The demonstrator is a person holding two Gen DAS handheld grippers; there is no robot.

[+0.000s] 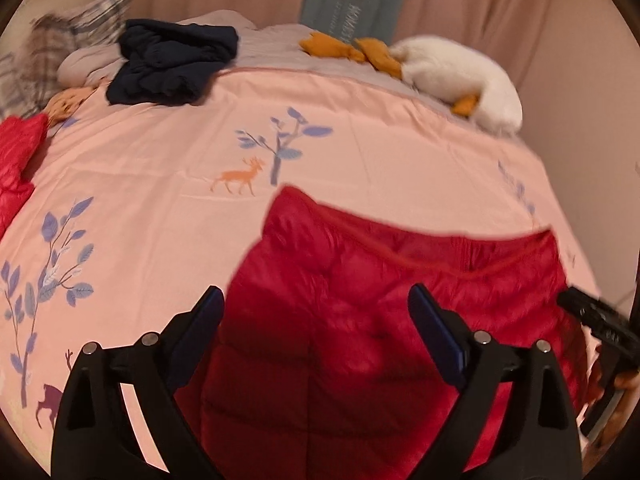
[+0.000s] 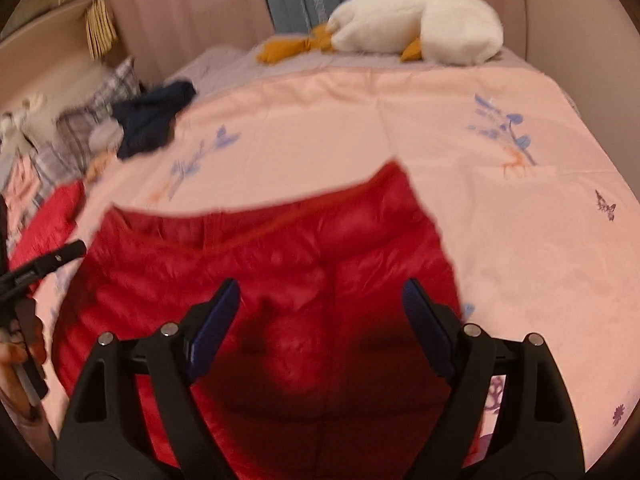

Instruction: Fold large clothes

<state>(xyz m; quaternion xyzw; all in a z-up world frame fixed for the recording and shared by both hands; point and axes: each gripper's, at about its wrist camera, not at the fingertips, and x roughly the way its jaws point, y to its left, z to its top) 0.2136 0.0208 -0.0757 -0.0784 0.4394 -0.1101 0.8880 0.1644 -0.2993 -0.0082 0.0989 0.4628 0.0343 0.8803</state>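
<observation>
A red quilted puffer garment (image 1: 380, 304) lies spread on the pink bedspread (image 1: 160, 184) in front of both grippers; it also shows in the right wrist view (image 2: 280, 272). My left gripper (image 1: 316, 304) is open and empty, held above the garment's left part. My right gripper (image 2: 320, 292) is open and empty above its right part. The right gripper's tip shows at the right edge of the left wrist view (image 1: 592, 316). The left gripper's tip shows at the left edge of the right wrist view (image 2: 48, 264).
A second red garment (image 1: 16, 160) lies at the bed's left edge. A dark navy garment (image 1: 172, 60) is bunched near plaid pillows (image 1: 68, 36). A white plush goose (image 1: 460, 76) lies at the far side. Pink curtains hang behind.
</observation>
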